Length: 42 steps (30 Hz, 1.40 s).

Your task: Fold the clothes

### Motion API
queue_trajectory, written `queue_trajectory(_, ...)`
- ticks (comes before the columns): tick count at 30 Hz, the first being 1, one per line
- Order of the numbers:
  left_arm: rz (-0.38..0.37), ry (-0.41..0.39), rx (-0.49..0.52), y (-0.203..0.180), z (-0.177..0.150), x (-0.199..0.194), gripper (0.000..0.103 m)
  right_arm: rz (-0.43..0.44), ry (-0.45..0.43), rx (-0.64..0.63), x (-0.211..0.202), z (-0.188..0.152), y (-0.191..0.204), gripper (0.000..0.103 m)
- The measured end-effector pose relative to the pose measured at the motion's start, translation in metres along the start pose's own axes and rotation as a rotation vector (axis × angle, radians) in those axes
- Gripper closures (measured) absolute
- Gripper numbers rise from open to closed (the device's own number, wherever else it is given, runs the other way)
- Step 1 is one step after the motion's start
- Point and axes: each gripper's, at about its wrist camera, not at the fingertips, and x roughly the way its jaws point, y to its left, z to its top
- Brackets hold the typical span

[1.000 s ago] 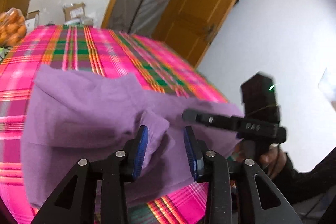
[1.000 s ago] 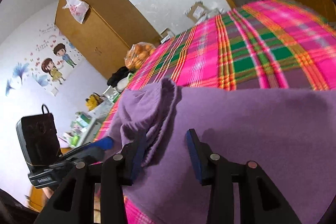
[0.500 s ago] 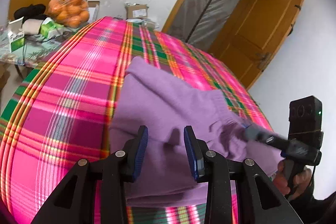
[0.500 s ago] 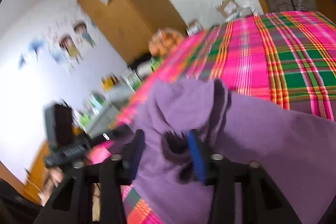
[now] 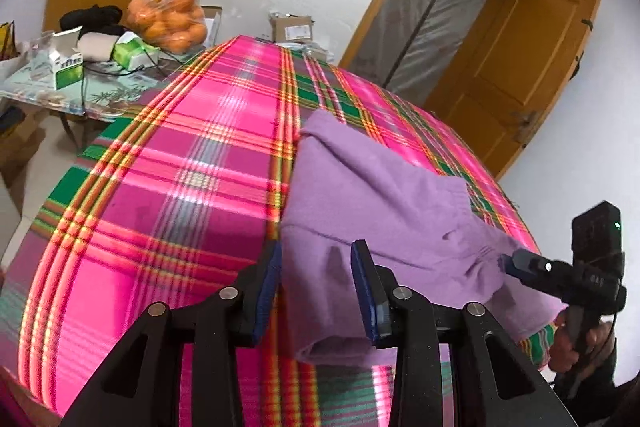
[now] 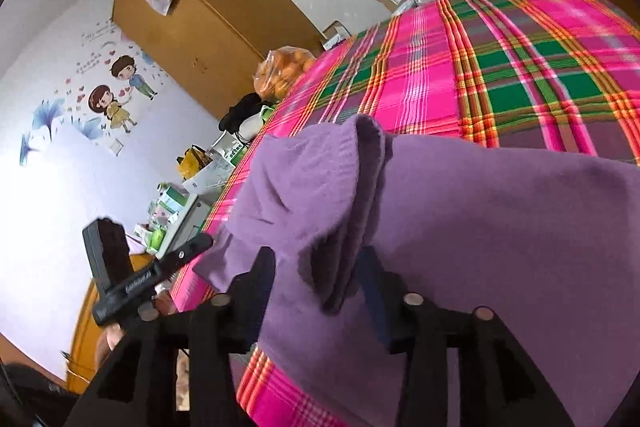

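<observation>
**Purple garment half-bunched at near edge of plaid table**

Garment (image 5: 384,211) lay on the plaid tablecloth (image 5: 180,187), from table centre to the near edge at 5 o'clock in the left wrist view. Layers overlapped; fold stage not readable from this alone.

Left gripper (image 5: 316,287): jaws apart, straddling the garment's near-left corner, nothing pinched. Right gripper (image 6: 320,283): jaws apart too, but a raised flap of cloth draped over and between them; right pad mostly hidden. Whether it pressed the cloth, couldn't tell.

Risks, as I judged them:
- Flap was slack and doubled. Closing there could catch several layers, giving a crooked fold.
- Cloth hung past the table edge at 6 o'clock in the right wrist view. Any pull toward the person could slide it off.
- Tablecloth was loose; a low pinch could grab it along with the garment.

Around: bag of oranges (image 5: 172,15) and small boxes (image 5: 68,67) on a side table at 10 o'clock, well apart. Cardboard parcels (image 5: 292,27) at 12, beyond the far edge. Nothing sat on the cloth between grippers and garment.
</observation>
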Motion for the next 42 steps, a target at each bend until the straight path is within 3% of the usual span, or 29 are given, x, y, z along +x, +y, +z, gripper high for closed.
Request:
queue_trajectory(2, -0.001, 0.02, -0.013, 0.004, -0.004, 0.002, 0.058, 0.017, 0.038, 0.037, 0.011, 0.003, -0.005, 0.058)
queue_trajectory(6, -0.027, 0.06, -0.033, 0.005, -0.01, 0.009, 0.058, 0.025, 0.098, 0.064, 0.028, 0.004, -0.011, 0.059)
queue_trajectory(7, -0.035, 0.064, -0.038, 0.006, -0.011, 0.01, 0.059, 0.023, 0.106, 0.062, 0.03, 0.004, -0.011, 0.061)
queue_trajectory(8, -0.046, 0.063, -0.041, 0.006, -0.011, 0.011, 0.06, 0.017, 0.114, 0.062, 0.033, 0.005, -0.011, 0.07)
queue_trajectory(9, -0.056, 0.065, -0.046, 0.007, -0.011, 0.012, 0.075, 0.012, 0.121, 0.063, 0.035, 0.006, -0.011, 0.077)
queue_trajectory(11, -0.069, 0.063, -0.055, 0.009, -0.011, 0.012, 0.088, 0.024, 0.123, 0.067, 0.032, 0.004, -0.01, 0.084)
queue_trajectory(15, -0.088, 0.047, -0.064, 0.014, -0.011, 0.006, 0.091, 0.095, 0.133, 0.052, 0.014, -0.01, 0.001, 0.085)
queue_trajectory(20, -0.082, 0.056, -0.058, 0.012, -0.012, 0.013, 0.091, 0.047, 0.139, 0.101, 0.015, -0.012, -0.015, 0.078)
queue_trajectory(23, -0.084, 0.057, -0.055, 0.013, -0.011, 0.012, 0.091, -0.062, 0.037, 0.023, -0.001, 0.0, -0.003, 0.073)
queue_trajectory(25, -0.093, 0.057, -0.064, 0.016, -0.011, 0.013, 0.091, -0.069, -0.033, -0.035, -0.01, 0.011, 0.011, 0.073)
queue_trajectory(31, -0.112, 0.054, -0.069, 0.019, -0.012, 0.012, 0.091, -0.052, -0.053, -0.213, 0.009, 0.041, 0.061, 0.072)
queue_trajectory(37, -0.128, 0.051, -0.065, 0.021, -0.012, 0.013, 0.091, -0.077, 0.073, -0.356, 0.071, 0.082, 0.105, 0.069)
queue_trajectory(42, -0.146, 0.049, -0.063, 0.024, -0.013, 0.012, 0.091, -0.122, 0.188, -0.425, 0.142, 0.103, 0.118, 0.069)
